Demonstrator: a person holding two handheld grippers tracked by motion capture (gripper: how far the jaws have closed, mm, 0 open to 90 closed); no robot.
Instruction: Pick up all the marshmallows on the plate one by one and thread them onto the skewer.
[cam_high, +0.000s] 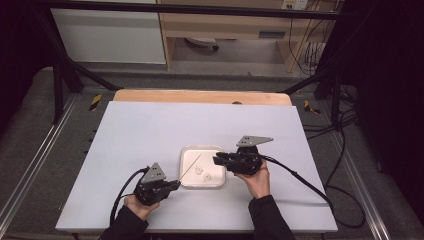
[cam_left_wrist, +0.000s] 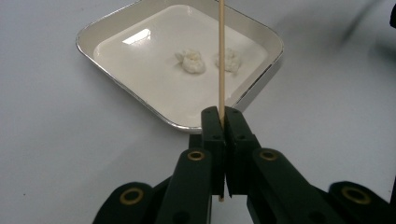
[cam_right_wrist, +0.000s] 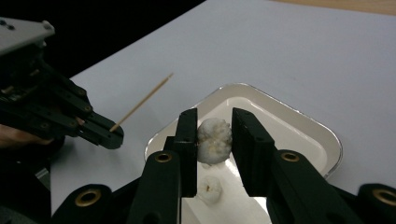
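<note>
My left gripper (cam_left_wrist: 223, 122) sits near the table's (cam_high: 150, 130) front edge, jaws clenched on a thin wooden skewer (cam_left_wrist: 221, 56) that slants up over the white tray's (cam_left_wrist: 116, 84) front-left corner; its tip is cut off by the top of the left gripper view. My right gripper (cam_right_wrist: 214, 140) hangs over the tray's right rim, grasping a white puffed lump (cam_right_wrist: 214, 139) between its pads, clear of the tray floor. Beneath it I see another lump (cam_right_wrist: 208, 189), partly hidden by my left-hand pad. From above, the held lump is too small to make out, and the tray's two lumps (cam_high: 202, 172) read as faint specks.
</note>
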